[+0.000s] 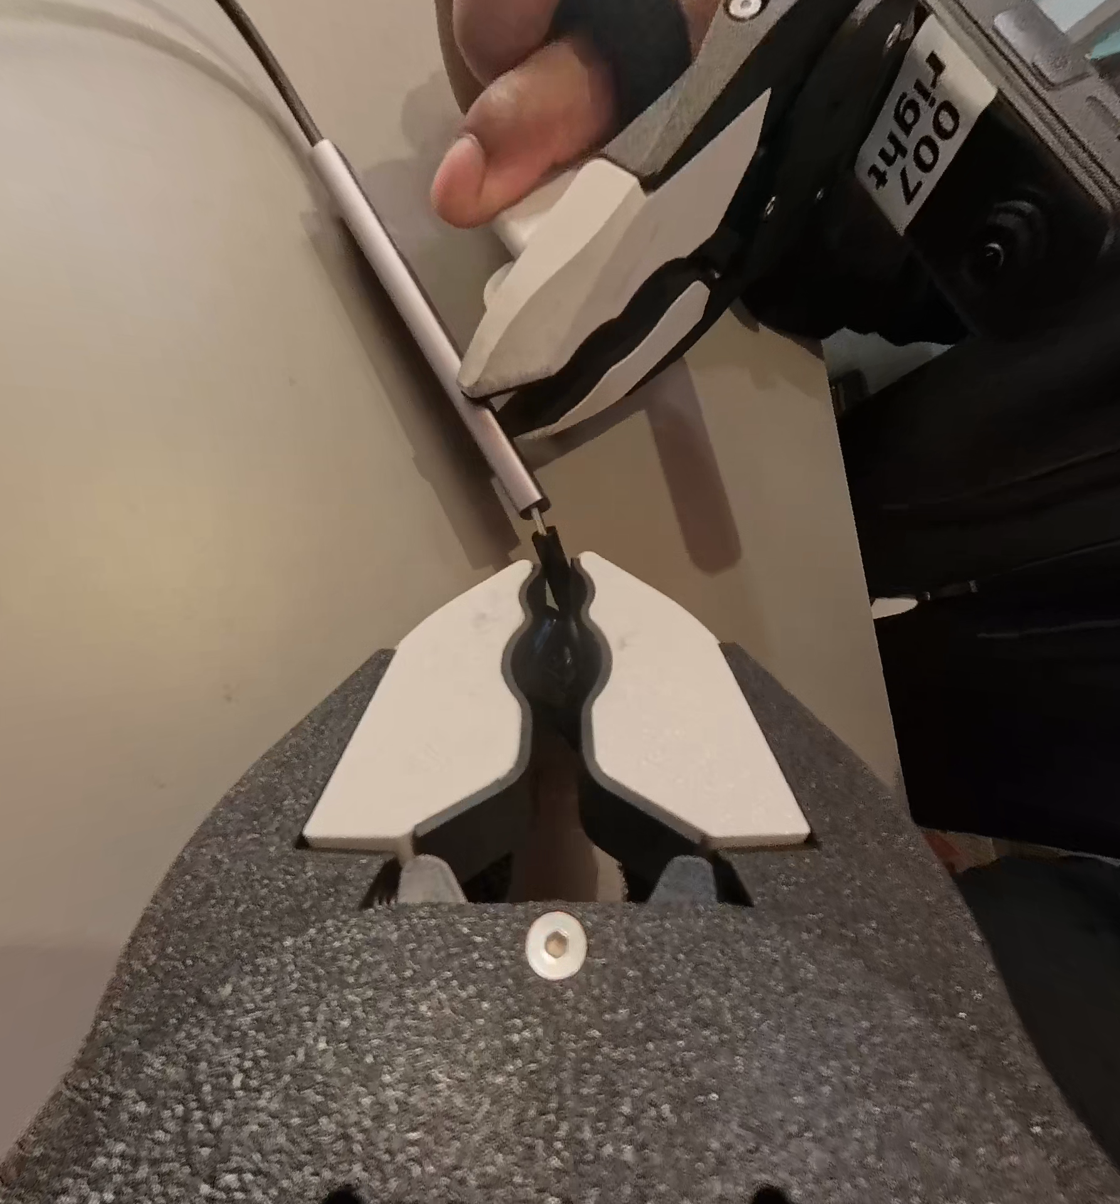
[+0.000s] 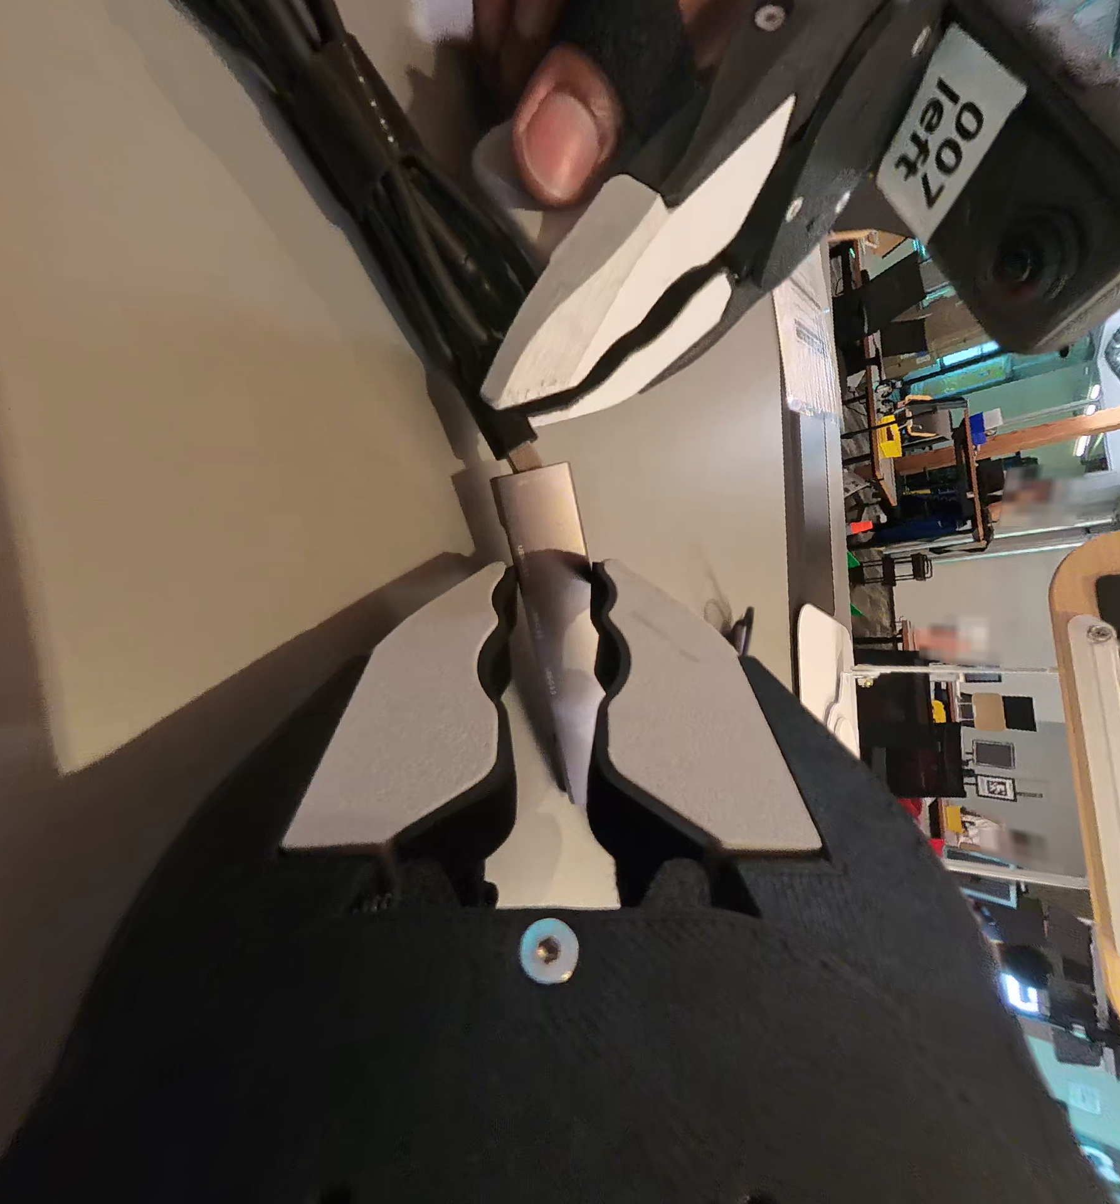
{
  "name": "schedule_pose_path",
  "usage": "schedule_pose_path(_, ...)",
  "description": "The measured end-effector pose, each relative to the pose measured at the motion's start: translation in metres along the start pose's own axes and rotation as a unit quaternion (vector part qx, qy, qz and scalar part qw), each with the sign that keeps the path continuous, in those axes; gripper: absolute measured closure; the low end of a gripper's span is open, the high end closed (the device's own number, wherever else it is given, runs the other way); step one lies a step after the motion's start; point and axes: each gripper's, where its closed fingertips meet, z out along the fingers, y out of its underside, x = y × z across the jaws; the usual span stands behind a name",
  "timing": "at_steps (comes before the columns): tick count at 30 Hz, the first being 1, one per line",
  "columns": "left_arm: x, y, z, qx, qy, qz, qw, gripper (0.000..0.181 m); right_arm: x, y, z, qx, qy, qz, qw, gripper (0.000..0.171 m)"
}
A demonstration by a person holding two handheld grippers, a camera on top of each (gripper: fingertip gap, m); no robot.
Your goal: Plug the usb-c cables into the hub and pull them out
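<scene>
Right wrist view: the right gripper (image 2: 554, 573) clamps the grey hub (image 2: 538, 515) above the desk (image 2: 153, 391). The left gripper (image 2: 518, 407), just beyond, pinches a black usb-c cable plug (image 2: 512, 435) whose metal tip touches the hub's far end.

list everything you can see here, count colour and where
hub: 1, grey metal, between the right gripper's fingers
usb-c cable: 1, black, plug tip at the hub's end, not fully in
cable bundle: several, black, on the table behind
table: 1, beige
left gripper: 1, white fingers, shut on the usb-c cable
right gripper: 1, white fingers, shut on the hub
hands: 2, one on each gripper's handle
</scene>
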Motion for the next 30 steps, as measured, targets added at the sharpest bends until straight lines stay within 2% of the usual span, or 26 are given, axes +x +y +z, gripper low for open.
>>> schedule_pose_path(11, 0.007, -0.005, 0.017, -0.021, 0.012, -0.035, 0.999, 0.174, -0.006, 0.003, -0.01, -0.056, -0.002, -0.091, 0.994, 0.15)
schedule_pose_path(19, 0.003, -0.003, 0.011, -0.004, -0.047, -0.1, 0.994, 0.174, -0.006, 0.0, -0.004, -0.073, 0.02, -0.107, 0.991, 0.15)
schedule_pose_path(24, 0.001, -0.001, 0.01, 0.0, -0.055, -0.108, 0.993, 0.174, -0.006, -0.002, 0.001, -0.068, 0.033, -0.117, 0.99, 0.151)
schedule_pose_path(30, 0.0, 0.0, 0.008, -0.003, -0.064, -0.112, 0.992, 0.174, -0.004, -0.004, 0.007, -0.051, 0.022, -0.084, 0.995, 0.152)
